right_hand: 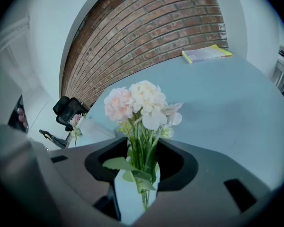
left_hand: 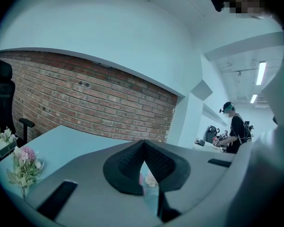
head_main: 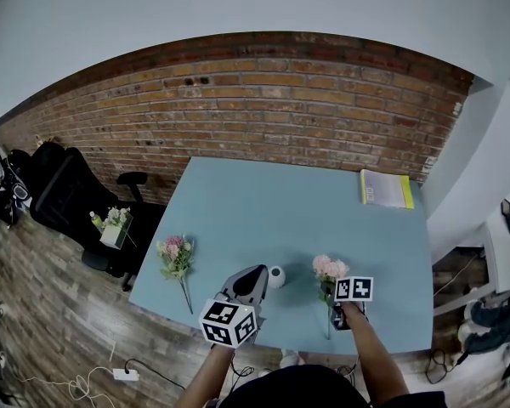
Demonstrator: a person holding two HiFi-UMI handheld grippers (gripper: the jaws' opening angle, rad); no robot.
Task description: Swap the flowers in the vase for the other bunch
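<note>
Left tongs [left_hand: 143, 143] are pressed together, the dark pads meeting at the tip with nothing between them. From the head view I see these left tongs [head_main: 259, 272] held low over the near half of the light blue table [head_main: 280, 202], their tip just beside the white vase [head_main: 276, 276]. The vase is small and round, stands upright near the front middle of the table, and I see no stems in its dark mouth.

Over on my other side, the right tongs [right_hand: 139, 150] stand partly spread around the green stems of the pale pink and white bunch [right_hand: 142, 100]. The stems run up through the gap, a leaf juts to one side, and a sliver of table shows between stems and pad, so I read the hold as loose rather than pinching. In the head view the right tongs [head_main: 336, 306] sit under their marker cube near the table's front edge, to the right of the vase, with the pale pink and white bunch [head_main: 330, 269] reaching away from me. Whether its blooms rest on the tabletop I cannot tell.

Lying flat at the table's left front, well apart from the vase, is the pink and purple bunch [head_main: 175, 256], blooms away from me and stem toward the edge; it also shows low left in the left gripper view [left_hand: 22, 162].

At the far right corner lies a yellow book [head_main: 386, 189]. Behind the table runs a brick wall [head_main: 263, 100], and a black office chair [head_main: 64, 189] stands off the left side.
</note>
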